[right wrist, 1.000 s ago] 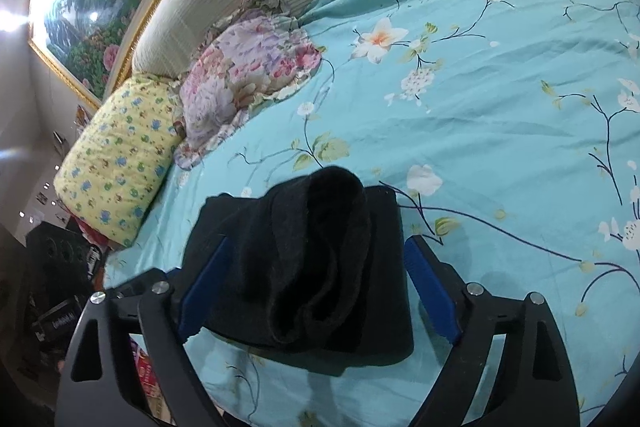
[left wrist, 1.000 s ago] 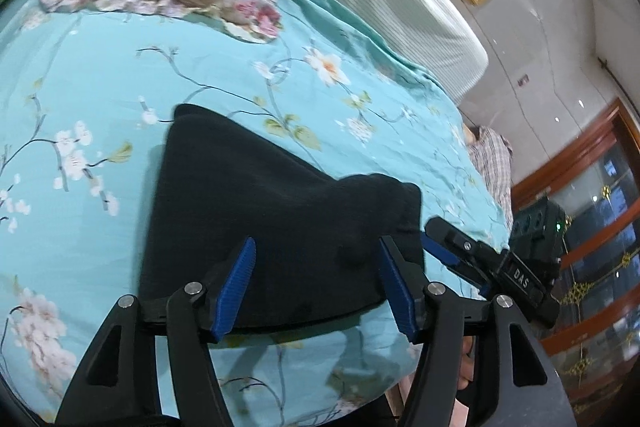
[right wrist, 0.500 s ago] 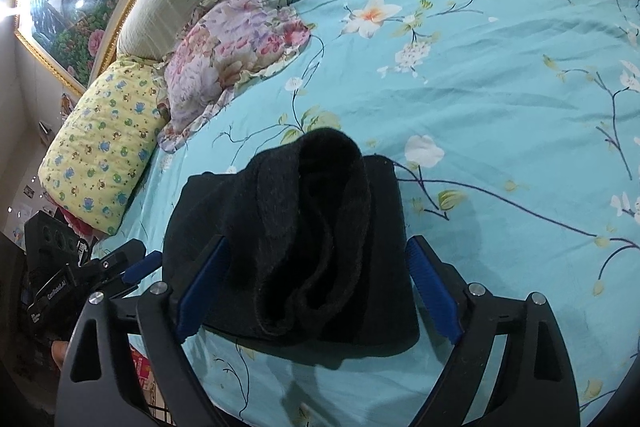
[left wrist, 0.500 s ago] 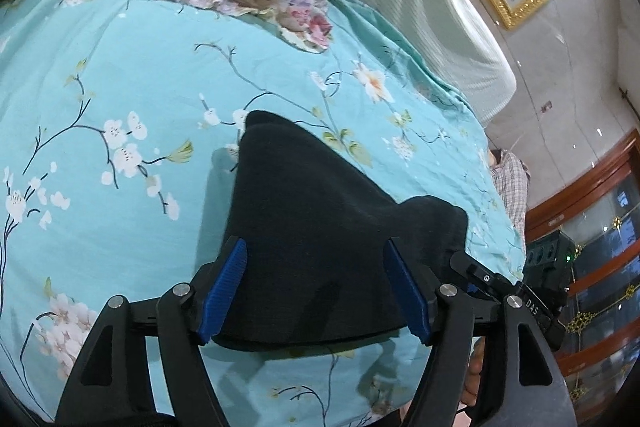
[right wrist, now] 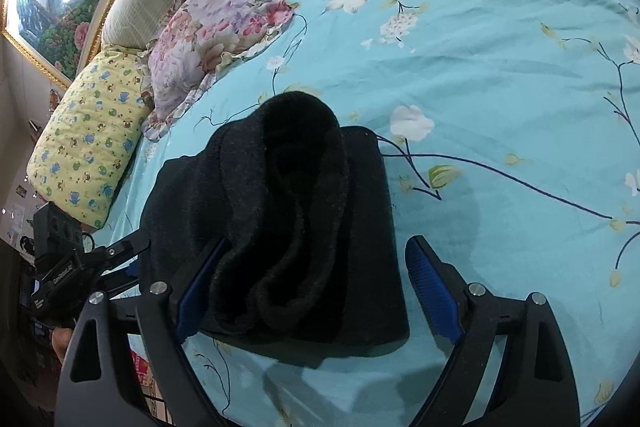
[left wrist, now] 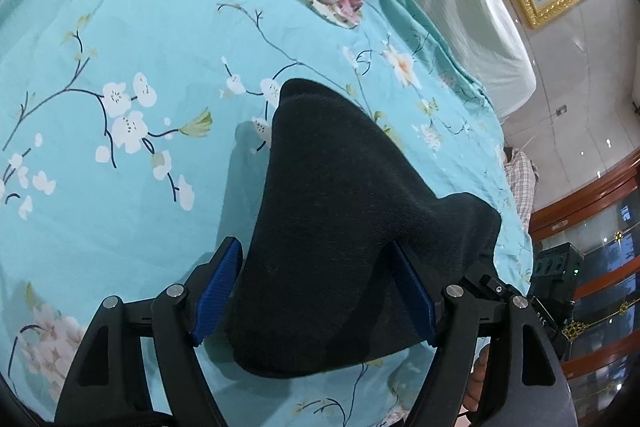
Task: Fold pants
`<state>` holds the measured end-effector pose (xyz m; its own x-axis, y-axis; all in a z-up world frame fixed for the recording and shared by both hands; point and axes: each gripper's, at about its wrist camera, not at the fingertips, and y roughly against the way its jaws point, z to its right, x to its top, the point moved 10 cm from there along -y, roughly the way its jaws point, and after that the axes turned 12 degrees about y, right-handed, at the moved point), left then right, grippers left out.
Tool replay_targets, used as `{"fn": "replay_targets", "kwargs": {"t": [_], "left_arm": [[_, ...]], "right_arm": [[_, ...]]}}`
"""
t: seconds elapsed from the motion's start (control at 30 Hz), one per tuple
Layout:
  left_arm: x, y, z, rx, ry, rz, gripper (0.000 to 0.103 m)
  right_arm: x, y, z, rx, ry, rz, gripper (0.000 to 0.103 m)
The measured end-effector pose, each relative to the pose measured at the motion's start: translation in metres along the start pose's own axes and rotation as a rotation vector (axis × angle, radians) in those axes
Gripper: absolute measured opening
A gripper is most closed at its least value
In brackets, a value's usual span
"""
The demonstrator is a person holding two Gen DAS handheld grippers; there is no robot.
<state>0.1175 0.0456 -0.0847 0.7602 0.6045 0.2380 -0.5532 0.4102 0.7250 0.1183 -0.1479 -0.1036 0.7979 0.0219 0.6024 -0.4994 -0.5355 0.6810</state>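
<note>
Both grippers have come closer to the pants since a second ago, and the dark bundle now fills more of each view; the fabric itself looks unmoved on the bed.

We go from the biggest thing down. Our bed (right wrist: 500, 75) is covered by a turquoise flowered sheet, with a floral pillow (right wrist: 208, 31) and a yellow pillow (right wrist: 88, 139) up by the headboard. Near the edge of the bed closest to us lie the pants (left wrist: 332, 227), black and already folded into a compact stack of several layers. Seen from the right wrist, a thick rolled end (right wrist: 296, 195) sits on top of the flatter layers, bulging upward rather than lying flat.

Our left gripper (left wrist: 312, 291) hangs at the near edge of the bundle with its jaws wide, the blue pads on either side of the cloth and not pinching it. Our right gripper (right wrist: 316, 275) is likewise wide, straddling the other end, its left pad touching or just beside the roll and its right pad apart from the fabric.

We judge the folding nearly done: this looks like the last tidy or a final fold. Next we would need to close on the loose top layer at both ends together and lay it flat, keeping the lower layers from sliding.
</note>
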Motion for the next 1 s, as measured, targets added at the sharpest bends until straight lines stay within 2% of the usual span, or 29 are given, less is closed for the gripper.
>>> {"fn": "replay_targets", "kwargs": {"t": [0.27, 0.47, 0.57, 0.67, 0.8, 1.0], "left_arm": [[0.005, -0.017, -0.005, 0.021, 0.006, -0.014, 0.08], [0.011, -0.026, 0.001, 0.043, -0.029, -0.007, 0.078], [0.011, -0.029, 0.005, 0.018, -0.032, -0.027, 0.063], [0.01, -0.027, 0.008, 0.017, -0.046, -0.015, 0.057], [0.01, -0.022, 0.014, 0.002, -0.058, -0.005, 0.042], [0.011, -0.007, 0.022, -0.021, -0.064, 0.015, 0.034]], "right_arm": [[-0.003, -0.008, 0.005, 0.014, -0.018, -0.001, 0.089], [-0.001, -0.013, 0.001, 0.042, -0.027, -0.007, 0.078], [-0.001, -0.015, -0.001, 0.043, -0.022, -0.009, 0.074], [-0.002, -0.014, -0.003, 0.061, -0.023, -0.005, 0.065], [-0.002, -0.01, -0.009, 0.068, 0.0, 0.002, 0.057], [0.003, -0.001, -0.02, 0.076, 0.025, 0.026, 0.049]]}}
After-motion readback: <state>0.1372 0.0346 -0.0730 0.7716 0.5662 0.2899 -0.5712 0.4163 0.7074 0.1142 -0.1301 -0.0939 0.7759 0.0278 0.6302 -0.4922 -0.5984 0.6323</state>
